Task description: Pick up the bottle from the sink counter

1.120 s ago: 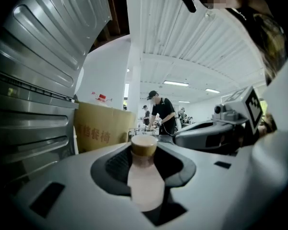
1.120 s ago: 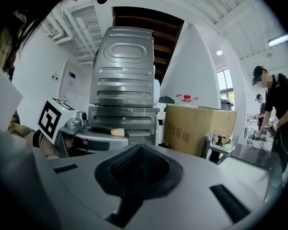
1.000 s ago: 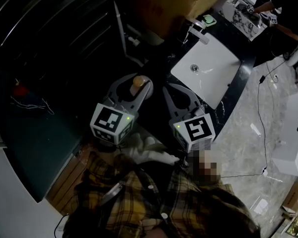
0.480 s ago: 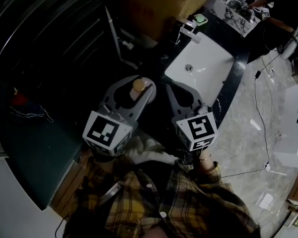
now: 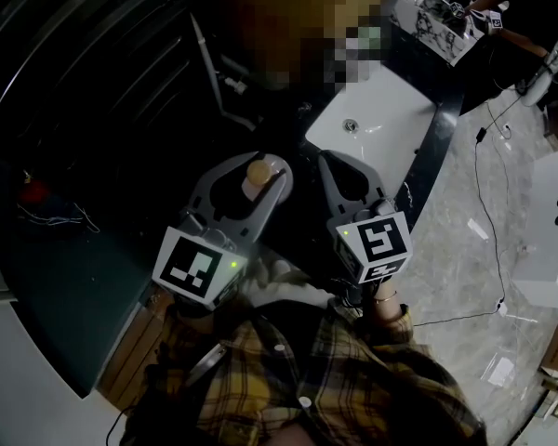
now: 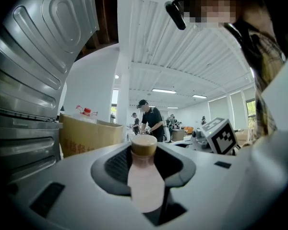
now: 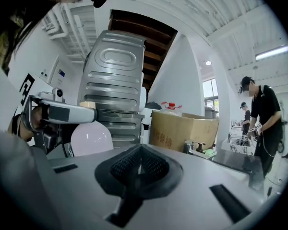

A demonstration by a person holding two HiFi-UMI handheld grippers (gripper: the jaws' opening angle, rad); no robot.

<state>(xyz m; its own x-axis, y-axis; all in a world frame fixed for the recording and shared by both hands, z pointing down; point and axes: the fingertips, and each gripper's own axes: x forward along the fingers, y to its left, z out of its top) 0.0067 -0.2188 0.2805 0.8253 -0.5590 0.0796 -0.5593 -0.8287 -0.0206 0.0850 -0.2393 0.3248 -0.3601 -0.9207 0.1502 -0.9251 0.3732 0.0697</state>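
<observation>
Clamped at mid-body between the half-closed jaws of the left gripper (image 5: 257, 186): a small pale-pink bottle (image 6: 145, 181) with a tan cap (image 6: 144, 145), upright. Seemingly lifted off the dark sink counter (image 5: 432, 156) and held to the left of the white basin (image 5: 391, 110). Close alongside, the right gripper (image 7: 140, 166), jaws pressed together on nothing.

Pick-up judged all but done, with only a clean carry-away left. Best handled with an even squeeze, firm enough to stop a smooth, rounded body from sliding down through the pads but not hard enough to dent a thin plastic wall. Worth holding the bottle cap-up and moving slowly, since a grip this low on the body could let the top swing. Advisable too to steer wide of the ribbed metal panel (image 7: 114, 80) and the cardboard box (image 7: 182, 128) behind the counter. Right gripper best left closed and apart from the bottle, ready only to steady it if it slips.
</observation>
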